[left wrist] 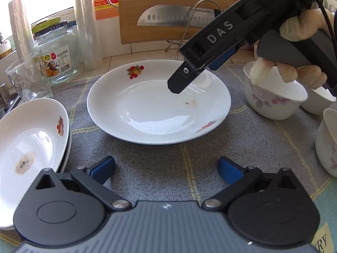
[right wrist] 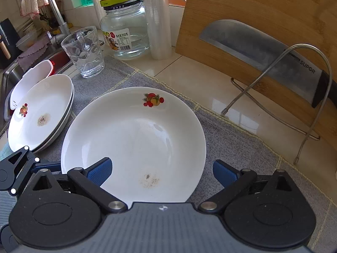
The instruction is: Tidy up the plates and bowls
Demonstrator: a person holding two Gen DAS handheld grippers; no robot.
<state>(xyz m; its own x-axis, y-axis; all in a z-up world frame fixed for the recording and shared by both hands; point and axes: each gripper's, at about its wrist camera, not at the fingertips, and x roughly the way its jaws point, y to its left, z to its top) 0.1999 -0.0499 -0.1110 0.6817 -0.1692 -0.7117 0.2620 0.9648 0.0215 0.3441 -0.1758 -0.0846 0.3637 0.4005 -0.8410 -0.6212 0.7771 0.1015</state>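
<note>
A white plate with fruit prints (left wrist: 158, 109) lies on the grey cloth, with a small stain inside it. My left gripper (left wrist: 166, 168) is open just short of the plate's near rim, nothing between its fingers. My right gripper (left wrist: 181, 80), held by a gloved hand, hovers over the plate's far right side. In the right wrist view the right gripper (right wrist: 162, 171) is open over the same plate (right wrist: 130, 130), with the plate's near rim between its fingers. A stack of stained plates (left wrist: 31, 147) (right wrist: 40, 111) sits at the left. Floral bowls (left wrist: 273, 103) stand at the right.
A drinking glass (right wrist: 84, 52), a glass jar (right wrist: 124, 31) and a roll of plastic wrap (right wrist: 158, 21) stand behind the plates. A wooden cutting board (right wrist: 252, 10) and a knife (right wrist: 263, 48) lean in a wire rack (right wrist: 316, 97). The sink and faucet (right wrist: 54, 10) are far left.
</note>
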